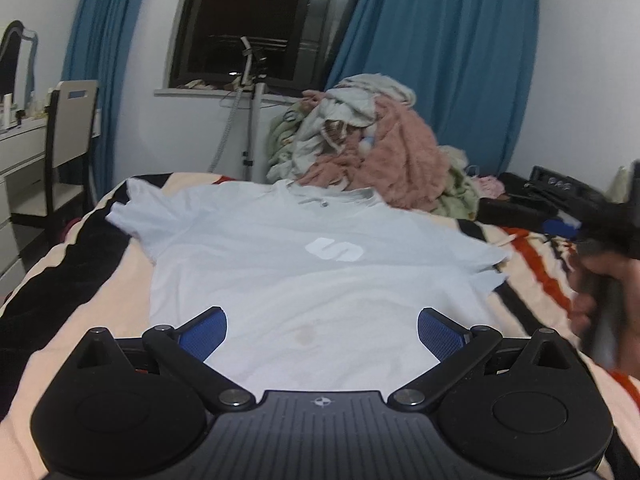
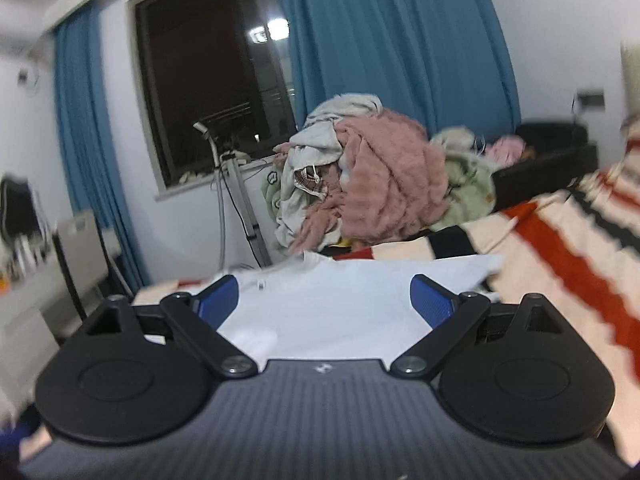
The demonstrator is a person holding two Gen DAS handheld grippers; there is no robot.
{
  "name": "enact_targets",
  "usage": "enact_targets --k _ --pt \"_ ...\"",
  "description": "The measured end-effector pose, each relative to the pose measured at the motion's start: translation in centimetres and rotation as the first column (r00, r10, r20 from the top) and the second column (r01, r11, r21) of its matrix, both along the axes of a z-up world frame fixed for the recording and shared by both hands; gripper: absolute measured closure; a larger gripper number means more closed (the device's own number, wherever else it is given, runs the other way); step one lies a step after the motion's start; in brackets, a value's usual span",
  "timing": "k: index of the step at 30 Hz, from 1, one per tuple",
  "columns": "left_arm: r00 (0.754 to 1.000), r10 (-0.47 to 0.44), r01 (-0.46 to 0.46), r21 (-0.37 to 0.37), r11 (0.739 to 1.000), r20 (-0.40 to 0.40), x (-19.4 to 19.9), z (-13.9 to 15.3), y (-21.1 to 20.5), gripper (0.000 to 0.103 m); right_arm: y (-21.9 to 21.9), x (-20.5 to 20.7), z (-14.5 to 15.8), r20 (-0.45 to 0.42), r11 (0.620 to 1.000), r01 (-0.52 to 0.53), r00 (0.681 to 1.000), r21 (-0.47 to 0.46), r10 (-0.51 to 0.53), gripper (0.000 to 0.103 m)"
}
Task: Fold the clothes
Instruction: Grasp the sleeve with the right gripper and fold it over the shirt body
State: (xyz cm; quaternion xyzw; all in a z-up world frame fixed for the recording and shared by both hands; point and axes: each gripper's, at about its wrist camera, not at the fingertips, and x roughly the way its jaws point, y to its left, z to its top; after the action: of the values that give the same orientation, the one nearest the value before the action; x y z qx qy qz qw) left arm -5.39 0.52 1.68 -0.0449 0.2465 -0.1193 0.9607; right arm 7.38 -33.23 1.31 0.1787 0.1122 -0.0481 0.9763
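Left wrist view, left to right. Standing at far left beyond the bed's left edge: white dresser (image 1: 24, 148) and chair (image 1: 66, 136). Lying flat across the striped blanket (image 1: 532, 264), collar toward the far edge: pale blue T-shirt (image 1: 304, 280), white logo on chest, left sleeve reaching toward the bed's far-left corner, right sleeve pointing toward the right edge. Hovering over the hem at the near edge: left gripper (image 1: 322, 332), jaws spread wide, blue pads (image 1: 204, 334) apart with shirt fabric showing between them, gripping nothing. Heaping at the far edge behind the collar: pile of clothes (image 1: 360, 148), pink fleece uppermost. Blurring at the right edge: right hand (image 1: 608, 296) wrapped on a dark handle.

Right wrist view. Showing between spread blue pads: T-shirt (image 2: 340, 304), right sleeve tip pointing right past the right pad. Right gripper (image 2: 324, 300) jaws wide, holding nothing, sitting low near the shirt; contact with fabric not determinable through blur. Rising behind: clothes pile (image 2: 372, 184). Running off to the right: striped blanket (image 2: 568, 248).
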Motion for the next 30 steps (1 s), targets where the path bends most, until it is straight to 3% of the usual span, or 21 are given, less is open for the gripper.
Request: enact_targets --k 3,7,10,12,14,17,22,25,30 --pt "0.999 0.019 -0.019 -0.005 1.000 -0.049 1.0 -1.0 0.3 0.000 -4.7 5.0 -4.6 -0.047 0.987 0.022 0.999 0.158 -0.015 0.010" --pt "0.994 0.011 -0.011 0.001 1.000 -0.113 2.6 -2.5 0.2 0.000 -10.5 8.1 -11.6 -0.119 0.922 0.122 0.989 0.366 -0.084 0.010" --pt "0.986 -0.002 -0.001 -0.020 1.000 -0.165 4.1 -3.7 0.2 0.000 -12.9 10.0 -14.8 -0.137 0.903 0.147 0.986 0.405 -0.100 0.009" --pt "0.979 -0.005 -0.001 -0.033 0.999 -0.203 5.2 -4.4 0.2 0.000 -14.4 11.3 -16.8 -0.148 0.890 0.162 0.983 0.426 -0.108 0.026" --pt "0.972 0.000 -0.007 -0.031 0.999 -0.235 6.1 -5.2 0.2 0.000 -15.8 12.6 -18.6 -0.121 0.875 0.160 0.986 0.456 -0.117 0.026" --pt "0.965 0.024 -0.032 -0.026 0.999 -0.262 7.2 -6.3 0.4 0.000 -17.2 14.7 -20.3 -0.006 0.855 0.112 0.992 0.506 -0.126 0.026" --pt "0.960 0.068 -0.079 -0.028 0.997 -0.271 9.0 -7.4 0.5 0.000 -18.7 18.0 -21.2 0.112 0.845 0.044 0.986 0.533 -0.122 0.028" --pt "0.961 0.093 -0.104 -0.028 0.994 -0.261 9.9 -7.7 0.4 0.000 -18.9 19.6 -21.0 0.142 0.860 0.027 0.983 0.510 -0.115 0.028" --pt "0.952 0.101 -0.112 -0.024 0.993 -0.288 11.1 -8.2 0.1 0.000 -18.8 21.0 -20.6 0.147 0.897 0.041 0.982 0.440 -0.118 0.041"
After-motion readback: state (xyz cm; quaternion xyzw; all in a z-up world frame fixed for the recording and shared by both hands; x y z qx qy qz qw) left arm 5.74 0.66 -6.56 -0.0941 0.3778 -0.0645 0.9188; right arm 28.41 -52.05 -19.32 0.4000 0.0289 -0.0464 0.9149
